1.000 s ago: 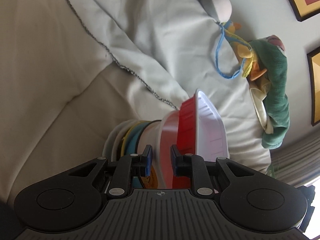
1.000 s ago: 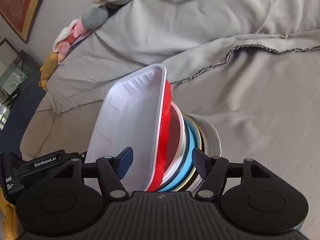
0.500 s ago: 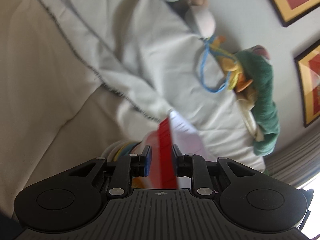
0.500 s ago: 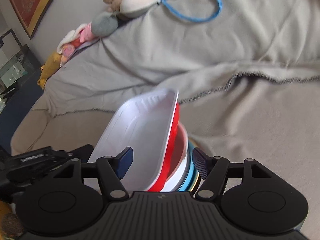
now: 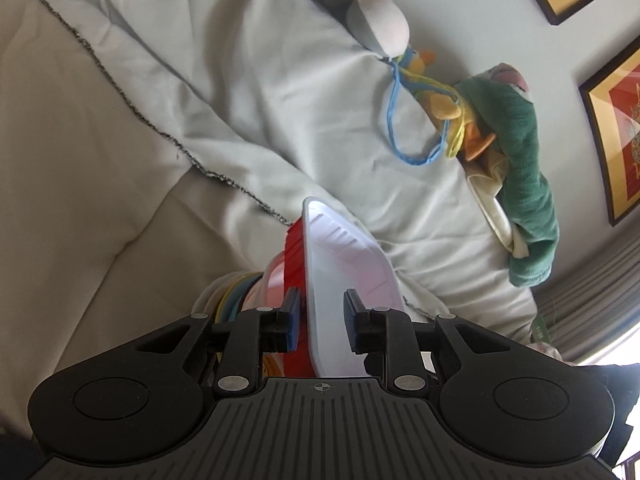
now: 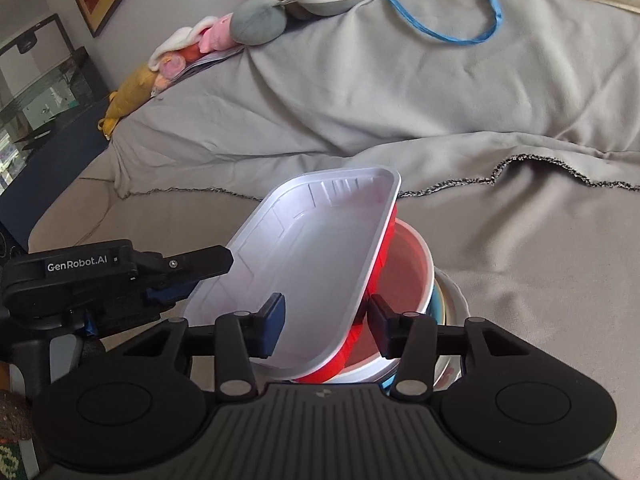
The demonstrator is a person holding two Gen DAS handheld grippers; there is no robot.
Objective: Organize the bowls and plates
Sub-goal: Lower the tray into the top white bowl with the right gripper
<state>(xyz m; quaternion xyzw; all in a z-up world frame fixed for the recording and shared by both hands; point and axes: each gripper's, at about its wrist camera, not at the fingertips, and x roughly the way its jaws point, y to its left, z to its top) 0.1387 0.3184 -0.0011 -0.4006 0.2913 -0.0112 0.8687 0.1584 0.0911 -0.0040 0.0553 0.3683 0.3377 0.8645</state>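
Observation:
A white-lined red rectangular tray (image 6: 320,264) sits tilted on a stack of round bowls and plates: a white bowl with a red inside (image 6: 404,280), then blue, yellow and white rims (image 6: 448,300). The stack rests on a sofa covered by a grey blanket. My right gripper (image 6: 326,324) is open, its jaws straddling the tray's near edge. My left gripper (image 5: 319,316) is open around the tray's rim (image 5: 312,280); it shows at the left in the right wrist view (image 6: 188,268). In the left wrist view the stack (image 5: 240,296) is mostly hidden behind the fingers.
Plush toys (image 6: 256,20) and a blue cord (image 6: 460,36) lie along the sofa back. A green plush (image 5: 516,152) hangs at the right in the left wrist view. Framed pictures (image 5: 616,128) hang on the wall. A dark cabinet (image 6: 40,92) stands at the left.
My left gripper's jaws have opened wider and shifted, now straddling the tray's white rim. Both cameras have tilted upward a little. The tray stays tilted on the stack.

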